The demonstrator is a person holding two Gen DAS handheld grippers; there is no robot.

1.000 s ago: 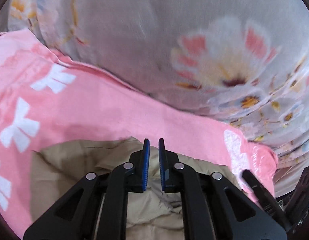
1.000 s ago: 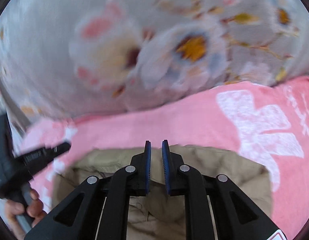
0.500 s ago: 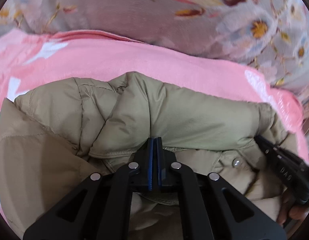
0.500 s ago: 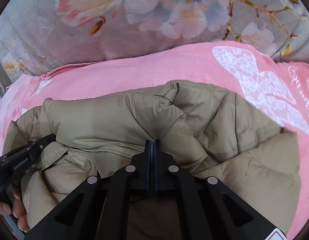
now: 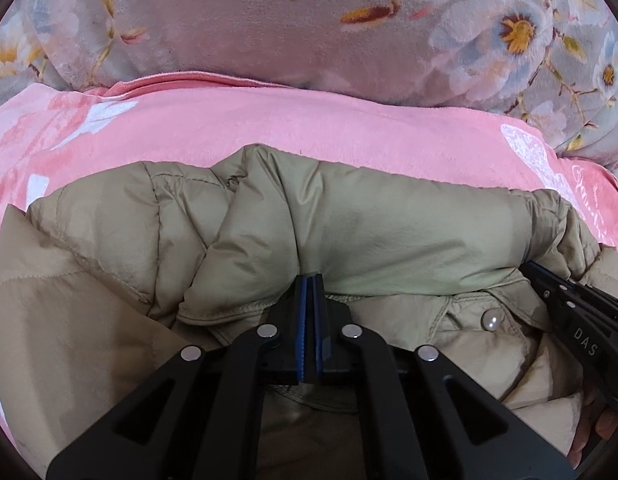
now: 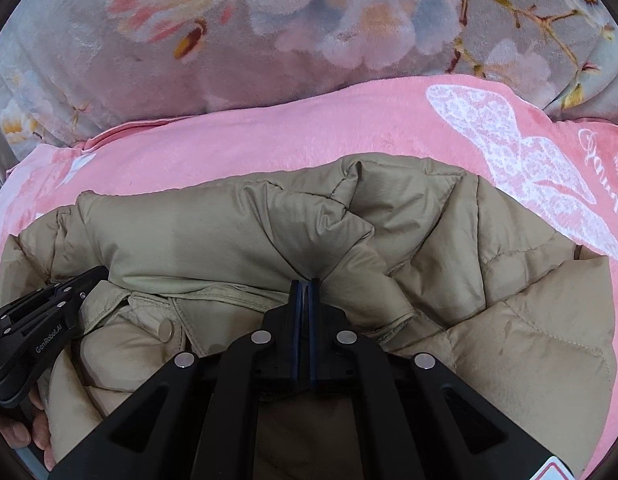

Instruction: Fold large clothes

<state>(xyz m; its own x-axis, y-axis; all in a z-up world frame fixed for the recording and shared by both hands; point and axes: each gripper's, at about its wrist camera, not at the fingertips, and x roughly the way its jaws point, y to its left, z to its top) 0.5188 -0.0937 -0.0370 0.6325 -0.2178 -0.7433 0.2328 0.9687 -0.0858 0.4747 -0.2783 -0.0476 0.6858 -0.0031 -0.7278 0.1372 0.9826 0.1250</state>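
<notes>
Khaki puffer jacket (image 5: pixel 349 232) bunched on pink blanket (image 5: pixel 269 128), with floral grey plush cover (image 5: pixel 249 28) beyond it. Lies in a puffy heap — quilted panels, a fat rolled section across the middle, a snap button (image 5: pixel 491 322) on the placket near the right side of the left wrist view.

Left gripper (image 5: pixel 309 280) with blue pads pressed together, no gap showing; tips buried against the underside of the rolled section, apparently pinching a thin layer of shell fabric there, though the pinch itself hidden by the bulge. Right gripper (image 6: pixel 305 284) likewise closed flat, tips tucked into a crease of the same jacket (image 6: pixel 349 220), probably gripping a fold of fabric. Each tool visible in the other's view, close beside one another along the same edge.

Handling, as a judgement: light for its bulk, very soft, springy with trapped air, and clad in smooth, likely slippery nylon. Apt to puff back open after folding and to slide out of a shallow pinch. Best held at stitched edges — hem, placket seam, collar — where fabric is flat and doubled, not on the swollen quilted cells. Wide spacing between holds advisable to keep the fold line straight; pressing down afterwards likely needed.
</notes>
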